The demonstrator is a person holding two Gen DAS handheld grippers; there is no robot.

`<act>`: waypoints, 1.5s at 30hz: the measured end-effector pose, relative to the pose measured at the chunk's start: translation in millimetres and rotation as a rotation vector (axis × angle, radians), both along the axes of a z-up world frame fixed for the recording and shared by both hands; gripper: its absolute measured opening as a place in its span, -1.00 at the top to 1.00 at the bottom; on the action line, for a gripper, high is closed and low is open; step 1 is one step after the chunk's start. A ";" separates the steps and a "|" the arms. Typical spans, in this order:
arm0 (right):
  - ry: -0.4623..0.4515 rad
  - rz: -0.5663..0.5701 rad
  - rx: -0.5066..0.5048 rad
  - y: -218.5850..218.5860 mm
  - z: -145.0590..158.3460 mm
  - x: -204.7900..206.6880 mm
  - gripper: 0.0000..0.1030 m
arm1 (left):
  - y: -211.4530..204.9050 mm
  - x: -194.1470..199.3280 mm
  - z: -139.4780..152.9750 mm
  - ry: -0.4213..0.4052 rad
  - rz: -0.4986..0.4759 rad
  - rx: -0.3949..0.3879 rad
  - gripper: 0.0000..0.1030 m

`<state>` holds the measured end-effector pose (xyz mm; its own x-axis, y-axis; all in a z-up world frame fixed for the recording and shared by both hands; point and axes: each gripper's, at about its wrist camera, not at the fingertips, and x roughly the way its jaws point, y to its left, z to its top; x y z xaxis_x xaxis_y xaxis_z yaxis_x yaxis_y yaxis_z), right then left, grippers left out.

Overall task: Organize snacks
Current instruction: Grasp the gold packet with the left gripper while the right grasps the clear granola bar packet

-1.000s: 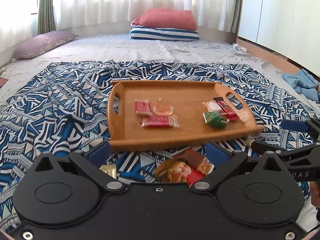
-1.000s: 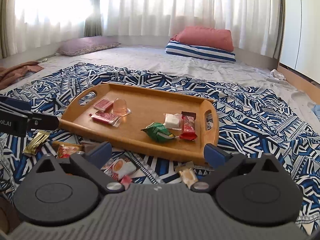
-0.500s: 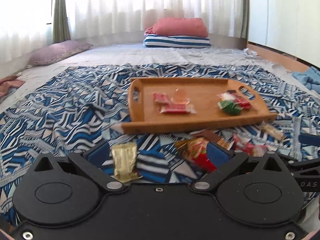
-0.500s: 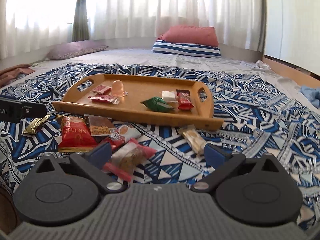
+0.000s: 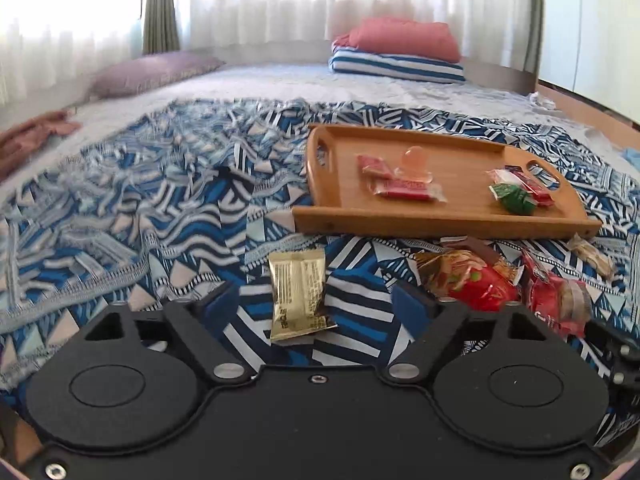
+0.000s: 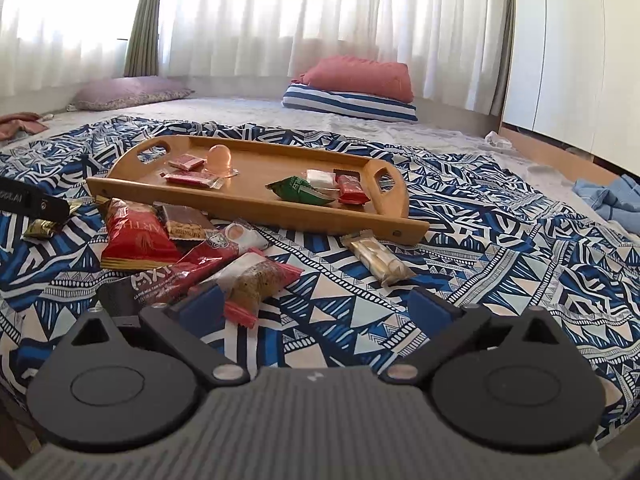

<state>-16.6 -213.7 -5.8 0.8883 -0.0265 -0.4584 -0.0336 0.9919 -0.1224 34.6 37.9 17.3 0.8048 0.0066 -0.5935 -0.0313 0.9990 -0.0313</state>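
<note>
A wooden tray (image 5: 440, 225) (image 6: 256, 210) lies on the blue patterned blanket and holds red packets, a pink jelly cup (image 5: 414, 160) and a green packet (image 6: 300, 190). A gold packet (image 5: 298, 292) lies flat on the blanket between the fingers of my left gripper (image 5: 316, 305). Its jaws are closing, and the pads stand clear of the packet on both sides. My right gripper (image 6: 318, 305) is open and low over the blanket. A clear granola packet (image 6: 256, 280) lies against its left finger. A pale wafer bar (image 6: 376, 258) lies ahead of it.
Loose snacks lie piled in front of the tray: a red bag (image 6: 136, 236), a chocolate bar (image 6: 186, 220) and a red pouch (image 5: 556, 300). Pillows (image 6: 352, 88) lie at the back, and blue cloth (image 6: 612, 196) at the right. Bare blanket stretches to the left.
Both grippers have sunk towards the blanket and drawn back from the tray. The left one swung left, so the gold packet now lies between its jaws, which have narrowed.
</note>
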 end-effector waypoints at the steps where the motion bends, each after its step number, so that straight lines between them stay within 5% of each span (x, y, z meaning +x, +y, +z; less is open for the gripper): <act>1: 0.001 0.005 -0.006 1.6 -0.2 -0.4 -1.00 | 3.3 3.2 -2.2 0.017 0.007 -0.024 -0.39; 5: 0.012 0.032 -0.022 9.5 -0.7 1.7 -0.95 | 10.8 14.2 -10.3 0.066 0.047 -0.038 -0.14; 22: 0.066 0.039 0.094 16.5 -1.0 27.8 -0.83 | -1.0 32.9 -18.9 0.078 0.066 0.038 -0.16; 28: 0.108 0.029 0.147 14.1 -4.3 38.7 -0.76 | 3.4 45.5 -17.7 0.109 -0.013 0.047 -0.15; 38: 0.120 0.029 0.162 17.1 -6.4 47.7 -0.48 | 15.9 47.5 -14.5 0.122 -0.044 0.023 0.29; 45: 0.120 0.029 0.180 14.0 -4.4 44.2 -0.30 | 16.7 35.8 -11.2 0.101 -0.010 -0.008 0.39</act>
